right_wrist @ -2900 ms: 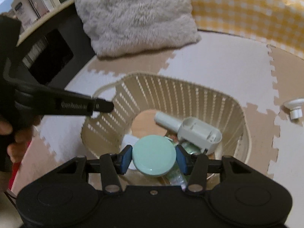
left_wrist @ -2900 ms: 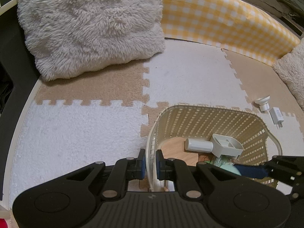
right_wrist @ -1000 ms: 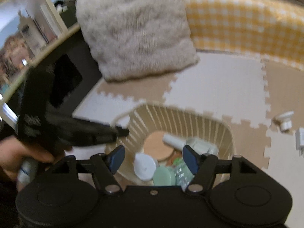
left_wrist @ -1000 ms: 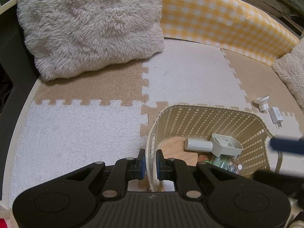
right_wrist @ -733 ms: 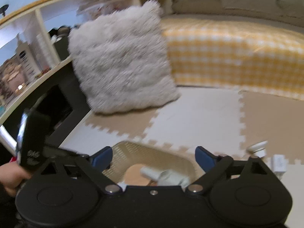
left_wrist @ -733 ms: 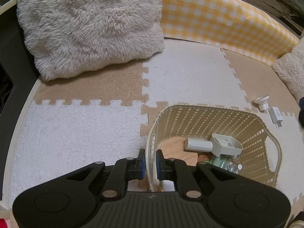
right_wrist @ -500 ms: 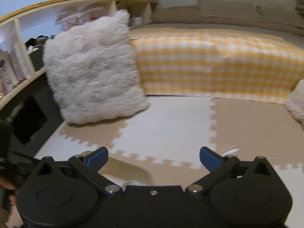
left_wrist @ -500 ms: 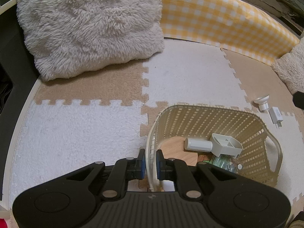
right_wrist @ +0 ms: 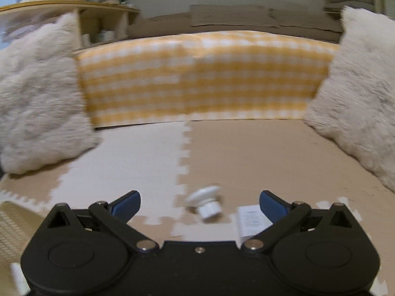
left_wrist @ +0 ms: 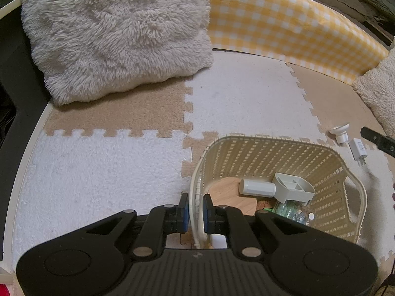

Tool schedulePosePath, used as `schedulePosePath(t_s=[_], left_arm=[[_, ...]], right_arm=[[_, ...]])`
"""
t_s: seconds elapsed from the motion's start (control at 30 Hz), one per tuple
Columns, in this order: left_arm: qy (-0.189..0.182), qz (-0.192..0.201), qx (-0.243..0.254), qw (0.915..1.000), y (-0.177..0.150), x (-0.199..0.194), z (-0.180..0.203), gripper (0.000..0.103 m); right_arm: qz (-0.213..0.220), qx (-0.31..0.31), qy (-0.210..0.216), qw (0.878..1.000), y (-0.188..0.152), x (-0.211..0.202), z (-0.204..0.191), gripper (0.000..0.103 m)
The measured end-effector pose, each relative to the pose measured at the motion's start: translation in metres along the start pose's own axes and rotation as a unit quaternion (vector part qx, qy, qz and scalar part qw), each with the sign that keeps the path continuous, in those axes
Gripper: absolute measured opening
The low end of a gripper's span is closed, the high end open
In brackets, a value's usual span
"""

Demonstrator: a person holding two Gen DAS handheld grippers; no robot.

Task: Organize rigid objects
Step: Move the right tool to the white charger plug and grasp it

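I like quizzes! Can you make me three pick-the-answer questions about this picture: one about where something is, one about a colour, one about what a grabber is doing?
1. Where is the white charger plug?
A. in the basket
B. on the mat
C. on the pillow

2. What colour is the checked cushion?
A. yellow and white
B. blue and white
C. red and black

3. What is the left gripper doing?
A. hanging open
B. clamping the basket wall
C. holding a bottle

Answers: 1 B, it lies outside the basket; 2 A, yellow checks; 3 B, jaws pinch the rim.
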State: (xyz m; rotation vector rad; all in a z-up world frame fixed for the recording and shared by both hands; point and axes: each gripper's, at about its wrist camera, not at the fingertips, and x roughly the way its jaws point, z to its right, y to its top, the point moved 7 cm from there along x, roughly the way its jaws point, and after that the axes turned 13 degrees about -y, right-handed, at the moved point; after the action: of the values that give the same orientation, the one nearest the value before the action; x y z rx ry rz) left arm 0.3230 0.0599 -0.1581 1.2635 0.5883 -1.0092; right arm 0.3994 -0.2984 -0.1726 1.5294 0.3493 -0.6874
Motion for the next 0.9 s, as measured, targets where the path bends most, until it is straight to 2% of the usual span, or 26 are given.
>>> schedulePosePath(t_s=[0.2,0.27,0.37,0.43,0.6,0.73,0.9], left_arm=[[0.001,0.000,0.001,1.0000,0.000,0.000,0.000,0.010],[0.001,0.000,0.001,1.0000,-0.001,0.001,0.001,0.010],[0.001,0.000,0.002,1.0000,-0.001,0.001,0.001,0.011],[0.001,-0.001,0.002,1.0000,-0.001,0.001,0.002,0.011],[0.003,-0.002,0.006,1.0000,0.000,0.001,0.002,0.011],[0.003,-0.002,0.006,1.0000,0.000,0.002,0.002,0.011],[0.002,-0.002,0.006,1.0000,0.000,0.001,0.002,0.011]], right_arm=[[-0.010,-0.005,-0.033,0.999,-0.014,0.022,0.015,0.101],[-0.017,-0.015,-0.044,0.999,-0.018,0.030,0.020,0.082],[-0.038,-0.013,-0.056,0.998,-0.023,0.042,0.029,0.066],[-0.049,-0.010,-0.054,0.997,-0.025,0.049,0.035,0.059],[-0.062,-0.035,-0.039,0.997,-0.029,0.061,0.035,0.050],[-0.070,-0.064,-0.027,0.995,-0.033,0.067,0.027,0.037],[-0.069,-0.077,-0.026,0.994,-0.033,0.068,0.022,0.037]])
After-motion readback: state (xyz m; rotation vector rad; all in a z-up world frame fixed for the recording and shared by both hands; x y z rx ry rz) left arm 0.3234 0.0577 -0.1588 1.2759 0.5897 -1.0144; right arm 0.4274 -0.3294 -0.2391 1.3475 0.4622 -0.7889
